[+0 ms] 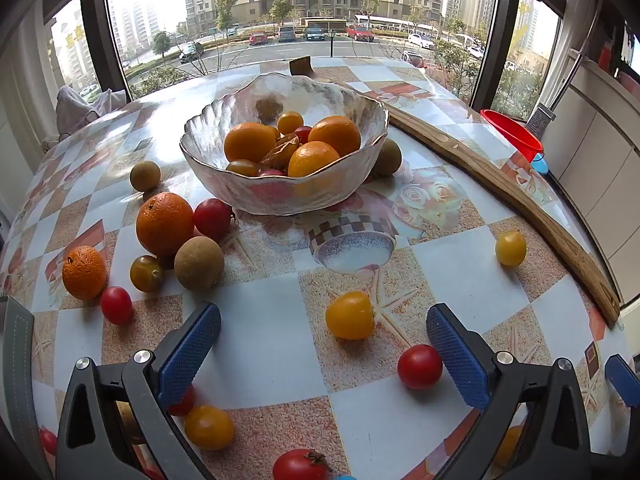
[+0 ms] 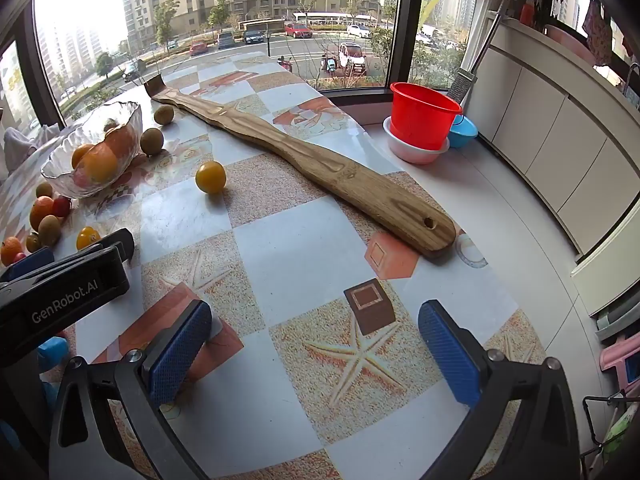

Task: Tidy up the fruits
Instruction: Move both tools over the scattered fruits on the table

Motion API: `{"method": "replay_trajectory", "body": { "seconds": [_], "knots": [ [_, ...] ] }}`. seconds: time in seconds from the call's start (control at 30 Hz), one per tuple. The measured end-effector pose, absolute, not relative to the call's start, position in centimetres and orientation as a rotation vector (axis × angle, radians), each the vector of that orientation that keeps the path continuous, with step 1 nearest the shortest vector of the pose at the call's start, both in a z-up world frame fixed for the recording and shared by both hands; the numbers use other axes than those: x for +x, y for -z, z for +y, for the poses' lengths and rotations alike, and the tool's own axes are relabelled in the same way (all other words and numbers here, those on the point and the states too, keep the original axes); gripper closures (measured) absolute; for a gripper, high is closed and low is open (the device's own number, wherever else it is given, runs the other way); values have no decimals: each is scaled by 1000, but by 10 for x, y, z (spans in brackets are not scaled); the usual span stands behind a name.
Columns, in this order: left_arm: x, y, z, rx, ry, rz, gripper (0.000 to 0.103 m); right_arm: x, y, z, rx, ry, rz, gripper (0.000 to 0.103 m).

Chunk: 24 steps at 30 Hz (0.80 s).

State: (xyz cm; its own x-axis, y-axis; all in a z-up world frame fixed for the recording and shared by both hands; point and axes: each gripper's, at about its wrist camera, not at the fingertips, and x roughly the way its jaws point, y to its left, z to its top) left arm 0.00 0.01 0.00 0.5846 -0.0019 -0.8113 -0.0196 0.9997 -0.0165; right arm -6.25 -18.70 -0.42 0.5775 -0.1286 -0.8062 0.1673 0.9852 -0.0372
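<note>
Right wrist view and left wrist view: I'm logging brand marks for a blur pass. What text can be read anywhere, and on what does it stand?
"GenRobot.AI": white letters on the black body of the left hand-held gripper, seen in the right wrist view.
Yellow characters on the window glass: too washed out to read.
Nothing else legible in either view.

A long, wavy wooden board [image 2: 304, 160] is lying along the right edge of the patterned tablecloth [image 2: 304, 256]. Beyond that edge, a red plastic bucket [image 2: 422, 118] is sitting in a white basin [image 2: 412, 154], with a small blue basin [image 2: 464, 132] just beside it.
</note>
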Motion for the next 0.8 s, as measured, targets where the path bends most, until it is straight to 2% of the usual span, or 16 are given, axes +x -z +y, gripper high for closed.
{"method": "replay_trajectory", "body": {
  "seconds": [0.2,0.4,0.5,0.67,0.8],
  "knots": [
    [7,-7,2,-6,17,1044,0,-59,3,-188,42,165,974,0],
    [-25,-59,37,-23,10,964,0,-39,-3,-190,30,118,1171,0],
    [-43,-70,71,-86,-1,987,0,-50,-14,-192,79,88,1191,0],
    [-55,-56,113,-136,-81,1150,0,-59,-23,-176,141,6,1247,0],
    [-64,-47,127,-121,-139,1196,0,-63,-21,-160,153,-34,1318,0]
  ]
}}
